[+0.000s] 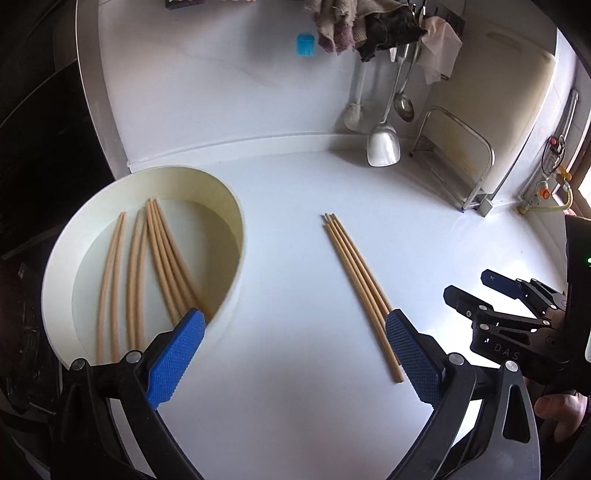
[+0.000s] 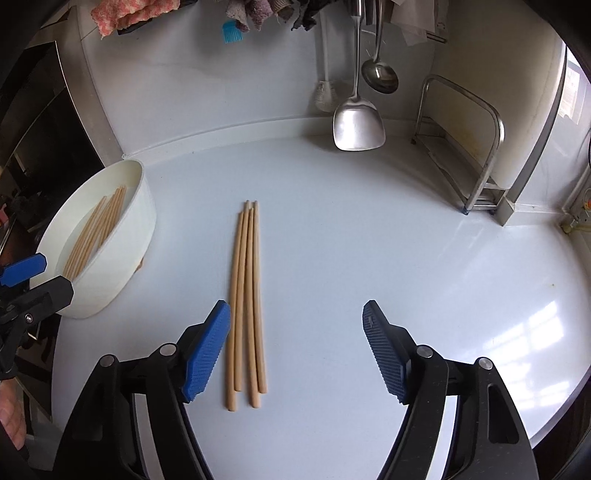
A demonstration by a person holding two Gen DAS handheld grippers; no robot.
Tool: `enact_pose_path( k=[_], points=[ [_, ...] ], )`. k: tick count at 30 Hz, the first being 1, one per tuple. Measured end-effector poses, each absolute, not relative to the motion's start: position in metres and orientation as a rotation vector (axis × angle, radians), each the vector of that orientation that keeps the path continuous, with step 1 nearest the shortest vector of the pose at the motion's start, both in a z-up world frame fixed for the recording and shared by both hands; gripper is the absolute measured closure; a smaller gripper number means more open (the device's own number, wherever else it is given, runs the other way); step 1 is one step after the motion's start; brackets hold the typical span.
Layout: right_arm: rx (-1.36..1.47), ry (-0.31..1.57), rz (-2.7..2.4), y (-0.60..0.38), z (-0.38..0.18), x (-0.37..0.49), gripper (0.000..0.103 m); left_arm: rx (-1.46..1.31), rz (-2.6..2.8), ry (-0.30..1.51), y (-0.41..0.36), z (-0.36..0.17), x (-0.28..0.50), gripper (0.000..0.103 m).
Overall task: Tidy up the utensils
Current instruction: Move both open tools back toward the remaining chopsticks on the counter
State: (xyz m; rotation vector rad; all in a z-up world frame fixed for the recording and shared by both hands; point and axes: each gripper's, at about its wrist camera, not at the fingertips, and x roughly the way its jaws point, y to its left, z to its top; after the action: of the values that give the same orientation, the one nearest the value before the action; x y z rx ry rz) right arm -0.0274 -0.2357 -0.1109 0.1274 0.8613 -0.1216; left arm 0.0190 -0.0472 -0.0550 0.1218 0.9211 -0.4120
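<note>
Matt pale wooden chopsticks; smooth white plastic tub; glossy white countertop; polished metal spatula and ladle; ridged blue rubbery pads; frayed cloth rags.

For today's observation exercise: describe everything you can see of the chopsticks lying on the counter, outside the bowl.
The chopsticks on the counter are four plain, pale tan sticks, wood or bamboo by the look. They lie flat and side by side in a loose bundle on the white counter, ends slightly staggered. They lie apart from the white bowl. Nothing grips them.
</note>
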Motion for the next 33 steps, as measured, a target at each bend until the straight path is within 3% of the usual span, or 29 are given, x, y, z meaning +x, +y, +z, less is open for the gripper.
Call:
enact_pose_path(
  k=[11,33],
  points=[
    [0.126,0.850,-0.030,-0.250,-0.151,-0.018,0.032,0.090,-0.280,0.985,-0.077,-0.109,0.004,0.006],
    [0.088,0.852,0.059,-0.245,-0.184,0.007,0.032,0.037,-0.129,0.911,-0.080,-0.141,0.011,0.006]
  ],
)
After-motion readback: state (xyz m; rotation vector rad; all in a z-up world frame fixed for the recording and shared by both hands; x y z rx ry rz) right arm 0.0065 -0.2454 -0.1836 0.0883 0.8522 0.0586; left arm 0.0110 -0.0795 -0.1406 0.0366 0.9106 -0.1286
